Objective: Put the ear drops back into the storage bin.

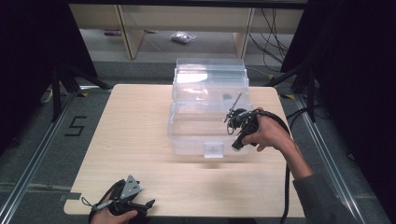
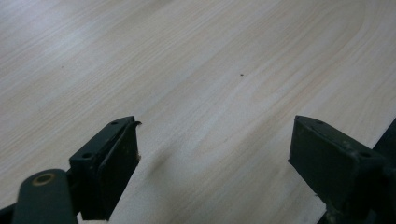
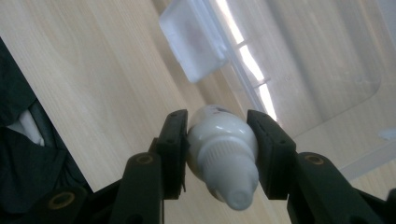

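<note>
Both fingers (image 3: pixel 173 154) of the right gripper (image 3: pixel 219 154) clamp a small white bottle (image 3: pixel 222 156) beside the clear plastic box (image 1: pixel 187 116); the left gripper (image 2: pixel 215 163) gapes wide, holding nothing, over the table (image 2: pixel 187 70).

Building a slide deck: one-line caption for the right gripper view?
Right gripper clamps a small white bottle above the wooden table, beside a clear plastic box.

Desk (image 1: pixel 140 140): light wood grain, rectangular, standing on grey floor (image 1: pixel 42 154). Floor marking (image 1: pixel 74 126): black figure "5", left of the desk. Black stand legs (image 1: pixel 63 81): at both far corners. Beyond the desk: pale wooden shelving (image 1: pixel 128 32), a clear plastic bag (image 1: pixel 183 37) on the floor, black cables (image 1: pixel 271 39) at right.
</note>
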### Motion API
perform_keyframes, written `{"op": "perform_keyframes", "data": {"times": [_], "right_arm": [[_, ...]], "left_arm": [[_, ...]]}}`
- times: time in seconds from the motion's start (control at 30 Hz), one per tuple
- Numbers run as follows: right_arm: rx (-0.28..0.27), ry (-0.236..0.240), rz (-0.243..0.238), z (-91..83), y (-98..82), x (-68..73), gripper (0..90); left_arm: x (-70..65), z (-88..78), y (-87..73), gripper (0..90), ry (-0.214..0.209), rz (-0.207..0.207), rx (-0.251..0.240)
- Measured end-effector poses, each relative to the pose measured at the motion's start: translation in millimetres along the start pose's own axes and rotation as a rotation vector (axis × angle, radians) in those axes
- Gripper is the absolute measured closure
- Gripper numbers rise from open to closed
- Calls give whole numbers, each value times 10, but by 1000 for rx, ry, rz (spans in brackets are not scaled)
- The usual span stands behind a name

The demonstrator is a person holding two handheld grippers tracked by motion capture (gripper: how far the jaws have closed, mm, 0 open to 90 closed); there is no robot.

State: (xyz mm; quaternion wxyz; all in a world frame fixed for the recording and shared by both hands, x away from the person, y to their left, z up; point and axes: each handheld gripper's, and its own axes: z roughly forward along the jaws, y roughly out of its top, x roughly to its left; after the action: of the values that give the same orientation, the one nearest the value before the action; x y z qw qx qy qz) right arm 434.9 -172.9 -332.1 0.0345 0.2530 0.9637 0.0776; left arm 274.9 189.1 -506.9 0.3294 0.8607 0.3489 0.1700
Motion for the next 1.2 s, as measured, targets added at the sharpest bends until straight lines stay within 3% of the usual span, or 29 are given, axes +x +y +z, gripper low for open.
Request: {"op": "perform_keyframes", "data": {"times": [0.2,0.23,0.3,0.37,0.4,0.43,0.5,0.57,0.67,0.73,0.8,0.87,1.0,1.03,1.17,1.2], "right_arm": [[15,-8,15,-33,6,-110,603],[16,-10,22,-48,6,-128,603],[10,-16,16,-75,15,-186,603],[16,-7,49,-92,22,-207,603],[7,-11,33,-94,30,-242,603],[10,-18,30,-94,37,-260,603],[15,-22,65,-84,47,-294,603],[16,-22,51,-74,60,-354,603],[24,-23,86,-58,68,-388,603],[31,-28,88,-8,75,-488,603],[27,-26,101,11,74,-502,603],[38,-27,100,55,85,-569,603],[66,-39,156,146,118,-657,603],[60,-39,133,165,117,-694,603],[79,-39,175,246,144,-764,603],[64,-39,153,274,144,-801,603]], "left_arm": [[0,-1,-5,152,-6,-6,-4],[18,-17,-2,152,-11,16,20],[5,-3,3,152,1,-2,-8],[7,-5,-1,152,-3,7,-1],[1,0,-6,152,-4,-9,-1],[17,-13,1,152,-6,14,6],[5,-4,4,152,0,-2,-8],[5,-4,-3,152,-4,1,0],[9,-4,0,152,1,-2,-9],[3,-3,-3,152,-5,-2,-1],[8,-6,-2,152,-3,7,1],[4,1,1,152,-5,-7,-1],[6,-4,-1,152,-3,1,-2],[6,-4,-1,152,-3,1,-2],[0,-2,-3,152,-5,-1,-6],[8,-15,4,152,-10,11,0]]}}
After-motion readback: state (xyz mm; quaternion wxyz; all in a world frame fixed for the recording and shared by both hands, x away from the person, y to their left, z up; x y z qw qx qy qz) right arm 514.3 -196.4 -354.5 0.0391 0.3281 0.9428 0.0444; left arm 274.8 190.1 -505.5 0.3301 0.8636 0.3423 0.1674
